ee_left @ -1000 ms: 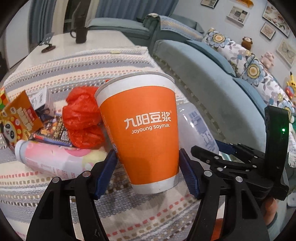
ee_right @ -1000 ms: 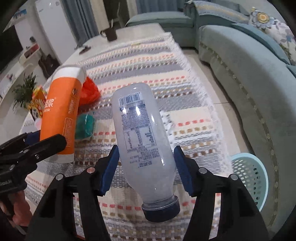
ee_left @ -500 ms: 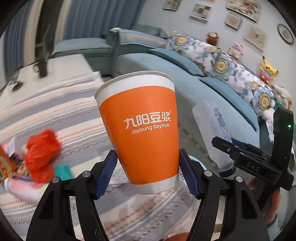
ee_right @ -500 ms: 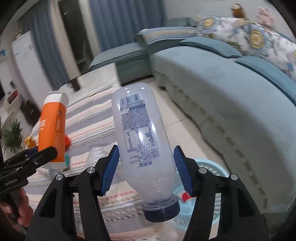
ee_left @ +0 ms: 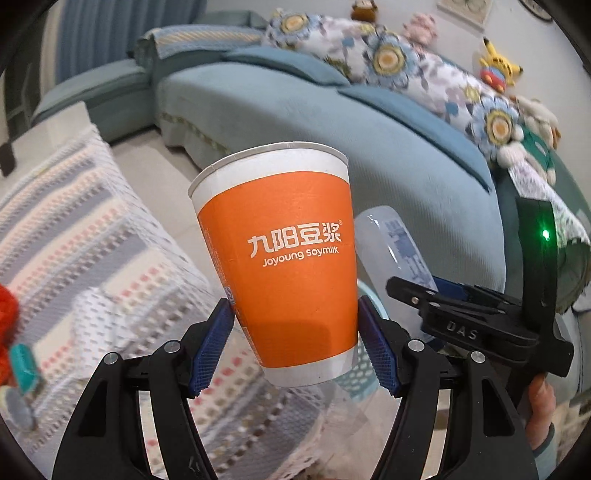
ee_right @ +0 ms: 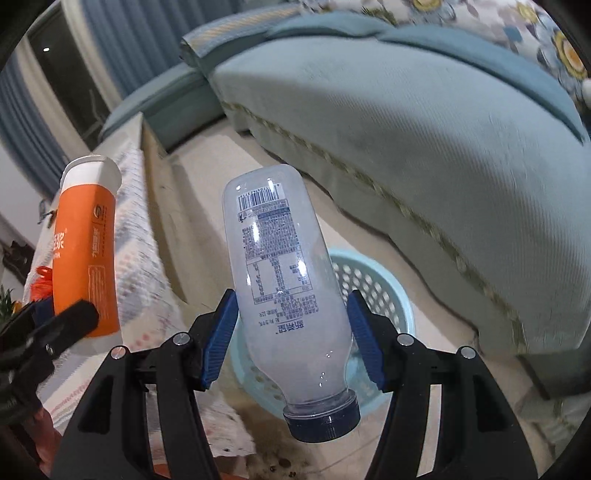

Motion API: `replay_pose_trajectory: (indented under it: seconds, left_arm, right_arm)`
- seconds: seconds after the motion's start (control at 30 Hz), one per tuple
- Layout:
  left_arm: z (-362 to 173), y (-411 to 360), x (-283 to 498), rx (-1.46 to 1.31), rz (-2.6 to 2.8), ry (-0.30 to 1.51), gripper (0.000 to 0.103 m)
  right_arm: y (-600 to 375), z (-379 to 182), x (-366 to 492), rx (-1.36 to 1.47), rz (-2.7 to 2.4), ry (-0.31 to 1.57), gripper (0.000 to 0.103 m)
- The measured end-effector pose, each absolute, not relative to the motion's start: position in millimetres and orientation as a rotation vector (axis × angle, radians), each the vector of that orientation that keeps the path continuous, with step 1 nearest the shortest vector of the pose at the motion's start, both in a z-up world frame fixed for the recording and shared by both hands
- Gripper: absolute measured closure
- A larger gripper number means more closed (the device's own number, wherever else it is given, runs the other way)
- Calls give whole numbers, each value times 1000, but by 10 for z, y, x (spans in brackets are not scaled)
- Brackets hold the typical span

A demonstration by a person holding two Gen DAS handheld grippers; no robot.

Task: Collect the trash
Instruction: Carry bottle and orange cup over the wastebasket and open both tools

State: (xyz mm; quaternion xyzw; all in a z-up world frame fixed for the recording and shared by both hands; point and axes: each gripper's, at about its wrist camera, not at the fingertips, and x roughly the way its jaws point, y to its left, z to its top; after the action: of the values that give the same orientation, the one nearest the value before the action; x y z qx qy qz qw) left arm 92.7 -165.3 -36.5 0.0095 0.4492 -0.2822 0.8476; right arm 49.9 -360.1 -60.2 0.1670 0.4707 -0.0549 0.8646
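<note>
Left tool (ee_left: 295, 345) grips an orange "Joyoung soymilk" cup (ee_left: 284, 258); right tool (ee_right: 291, 332) grips a barcode-labelled bottle (ee_right: 284, 280).

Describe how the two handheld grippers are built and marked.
Both are matte black plastic linkages with silver pivot screws and ribbed blue finger pads. The left gripper shows this close up. Seen side-on, the right gripper bears raised "DAS" lettering and a black upright mount with a lit green LED.

We are in a home's living room: a long blue sofa (ee_left: 332, 122) with flowered cushions (ee_left: 388, 59), plush toys (ee_left: 498, 70) along its back (one yellow), framed pictures (ee_left: 465, 9) on the wall, blue curtains (ee_right: 110, 48), and a low table under a striped knitted cloth (ee_left: 74, 229).
</note>
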Motion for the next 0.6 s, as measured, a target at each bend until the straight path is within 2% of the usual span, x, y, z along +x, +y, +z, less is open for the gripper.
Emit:
replay_pose_trajectory:
  seconds: [0.27, 0.6]
  left_arm:
    - [-711, -1713, 985, 35, -616, 1017, 36]
    - [-722, -1436, 953, 1, -587, 1012, 36]
  right_arm:
    - [-3689, -883, 526, 411, -140, 1047, 45]
    - [-3642, -856, 502, 394, -118, 1042, 45]
